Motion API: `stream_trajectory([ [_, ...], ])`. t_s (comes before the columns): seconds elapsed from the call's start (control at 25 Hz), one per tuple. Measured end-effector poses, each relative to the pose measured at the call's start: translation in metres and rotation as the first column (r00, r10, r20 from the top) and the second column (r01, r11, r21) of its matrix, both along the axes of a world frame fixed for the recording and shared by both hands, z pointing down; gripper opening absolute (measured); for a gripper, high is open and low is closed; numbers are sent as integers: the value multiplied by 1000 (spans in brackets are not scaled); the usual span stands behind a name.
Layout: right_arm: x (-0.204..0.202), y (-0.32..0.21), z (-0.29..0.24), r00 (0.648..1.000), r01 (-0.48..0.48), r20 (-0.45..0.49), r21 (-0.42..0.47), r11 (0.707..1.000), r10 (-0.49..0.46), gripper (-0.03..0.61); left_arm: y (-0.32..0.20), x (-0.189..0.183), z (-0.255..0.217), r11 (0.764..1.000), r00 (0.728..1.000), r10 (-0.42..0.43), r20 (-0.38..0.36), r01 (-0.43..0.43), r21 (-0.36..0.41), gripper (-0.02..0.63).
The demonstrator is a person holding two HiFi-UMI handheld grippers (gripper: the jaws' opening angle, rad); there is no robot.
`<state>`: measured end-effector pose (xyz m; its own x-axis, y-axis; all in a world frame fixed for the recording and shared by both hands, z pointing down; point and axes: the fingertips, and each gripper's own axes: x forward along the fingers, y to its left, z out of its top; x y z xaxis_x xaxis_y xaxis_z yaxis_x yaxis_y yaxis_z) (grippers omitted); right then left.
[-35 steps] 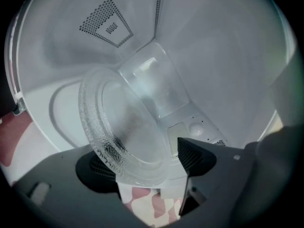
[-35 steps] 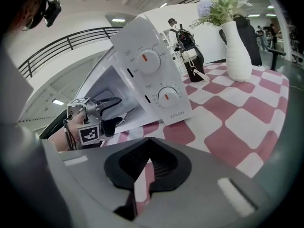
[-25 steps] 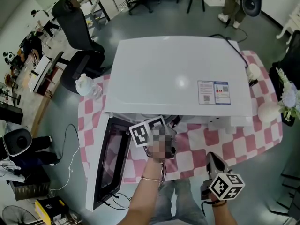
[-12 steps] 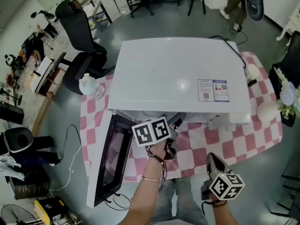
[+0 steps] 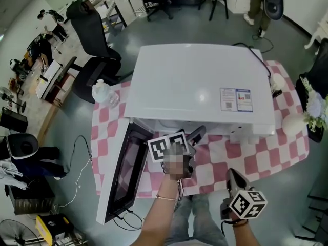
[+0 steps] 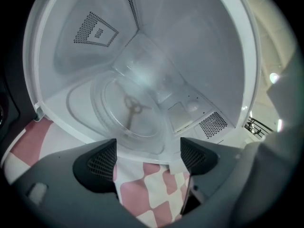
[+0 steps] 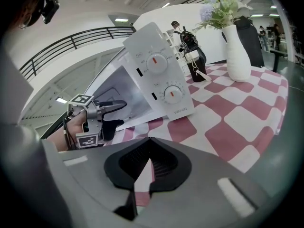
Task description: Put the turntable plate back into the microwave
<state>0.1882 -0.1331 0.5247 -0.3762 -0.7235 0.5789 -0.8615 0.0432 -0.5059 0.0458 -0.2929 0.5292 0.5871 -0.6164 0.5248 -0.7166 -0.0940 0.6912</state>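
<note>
Bright, even overhead light; glare on the microwave (image 5: 201,92) top; gripper views fisheye-warped, dark-cornered

L: grey two-jaw left gripper (image 5: 197,134) with marker cube, just below head-view centre, points to 1 o'clock, jaws apart | bare left forearm (image 5: 160,220) reaches up from 6 o'clock | R: grey two-jaw right gripper (image 5: 231,175) at 5 o'clock, points to 12 o'clock, jaws pressed together

White microwave (image 5: 200,86) on checked cloth (image 5: 241,158), door (image 5: 120,173) open; left gripper (image 5: 193,137) at opening, right gripper (image 5: 233,177) low.
</note>
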Motion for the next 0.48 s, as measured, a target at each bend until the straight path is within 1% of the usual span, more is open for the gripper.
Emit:
stream_trajectory([
  [0.16,-6,0,-2,1000,15,1,6,1000,-15,9,-2,2,-15,999,1000,12,4,-12,53,416],
  [0.48,-14,-2,-19,1000,31,-4,33,999,-31,9,16,-8,-37,997,999,22,40,-25,77,416],
])
